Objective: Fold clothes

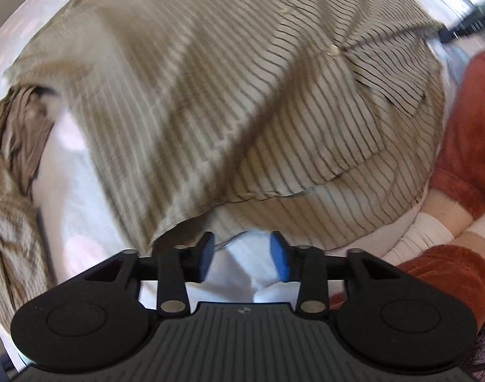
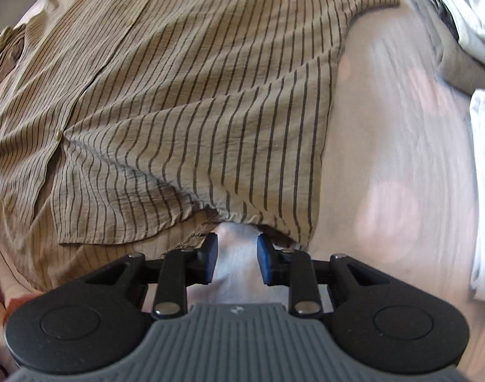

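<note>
Tan striped shirt (image 2: pixel 178 102) lies spread on the white bed sheet (image 2: pixel 401 159). We hold left gripper (image 1: pixel 242 248) and right gripper (image 2: pixel 237 254) at its near hem, jaws released, gripping nothing.

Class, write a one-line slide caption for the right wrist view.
Open right tool poised at the hem of a striped shirt spread on a pale sheet.

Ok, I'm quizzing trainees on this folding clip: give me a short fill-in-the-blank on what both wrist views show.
1. The shirt is tan with dark ____.
2. The jaws of the left hand-held gripper stand ____, gripping nothing.
3. The right hand-held gripper points at the shirt's ____ edge.
4. The fuzzy sleeve in the left view is ____.

Missing: stripes; open; near; orange
</note>
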`<state>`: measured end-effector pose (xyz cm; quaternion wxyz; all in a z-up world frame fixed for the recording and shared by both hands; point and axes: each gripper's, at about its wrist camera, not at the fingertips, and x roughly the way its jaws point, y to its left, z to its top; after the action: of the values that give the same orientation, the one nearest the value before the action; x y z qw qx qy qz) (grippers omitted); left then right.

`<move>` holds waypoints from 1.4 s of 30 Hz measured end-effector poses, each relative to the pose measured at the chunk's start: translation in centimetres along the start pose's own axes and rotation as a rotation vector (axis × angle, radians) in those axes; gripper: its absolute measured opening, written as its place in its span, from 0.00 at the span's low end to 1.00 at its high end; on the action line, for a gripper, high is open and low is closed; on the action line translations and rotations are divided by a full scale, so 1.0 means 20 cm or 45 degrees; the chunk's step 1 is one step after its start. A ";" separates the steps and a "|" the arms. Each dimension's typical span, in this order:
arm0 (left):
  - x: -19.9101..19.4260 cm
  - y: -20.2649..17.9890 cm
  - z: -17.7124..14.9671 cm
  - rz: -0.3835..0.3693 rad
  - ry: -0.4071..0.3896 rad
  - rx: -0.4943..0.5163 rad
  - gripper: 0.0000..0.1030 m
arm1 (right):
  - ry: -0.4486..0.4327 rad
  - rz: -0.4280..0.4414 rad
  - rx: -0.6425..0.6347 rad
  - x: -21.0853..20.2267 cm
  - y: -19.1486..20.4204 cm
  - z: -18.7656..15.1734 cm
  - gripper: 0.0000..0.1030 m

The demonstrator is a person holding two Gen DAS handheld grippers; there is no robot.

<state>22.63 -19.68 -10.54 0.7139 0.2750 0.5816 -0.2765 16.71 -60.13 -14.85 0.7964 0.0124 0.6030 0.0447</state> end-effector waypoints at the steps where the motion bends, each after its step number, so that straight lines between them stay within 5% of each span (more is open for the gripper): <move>1: 0.01 0.00 0.00 0.001 0.001 0.003 0.40 | -0.009 -0.009 -0.042 -0.01 0.01 0.00 0.31; 5: 0.04 -0.01 0.02 0.005 0.003 0.017 0.40 | -0.033 -0.111 -0.297 -0.01 0.07 -0.02 0.40; 10: 0.06 0.02 0.03 0.007 -0.008 -0.023 0.40 | -0.016 -0.173 -0.457 0.11 0.09 0.01 0.40; 11: 0.05 0.04 0.02 0.007 -0.015 -0.037 0.40 | -0.018 -0.179 -0.470 0.14 0.09 0.01 0.37; 13: 0.03 0.06 0.02 0.012 -0.024 -0.055 0.40 | 0.000 -0.174 -0.484 0.17 0.10 0.01 0.05; 14: 0.03 0.06 0.01 0.016 -0.027 -0.059 0.40 | 0.023 -0.185 -0.491 0.17 0.10 0.01 0.01; 22: 0.00 0.05 -0.01 -0.017 -0.051 0.013 0.40 | 0.151 -0.276 -0.587 0.12 0.01 -0.07 0.01; 28: -0.02 -0.07 0.00 -0.057 -0.072 0.204 0.40 | 0.152 -0.208 -0.589 0.05 0.03 -0.04 0.05; 33: -0.04 -0.18 0.01 -0.088 -0.083 0.366 0.40 | 0.081 -0.064 -0.765 -0.09 0.24 -0.02 0.30; 37: 0.00 -0.30 0.03 -0.116 -0.043 0.515 0.41 | 0.160 0.077 -0.879 -0.06 0.43 -0.02 0.31; 42: 0.10 -0.40 0.05 -0.144 0.046 0.664 0.41 | 0.288 0.064 -0.865 0.11 0.52 0.03 0.33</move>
<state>17.87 -26.04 -12.93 0.5917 0.4216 0.5179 -0.4515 17.23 -49.65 -15.99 0.6820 -0.2432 0.6374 0.2634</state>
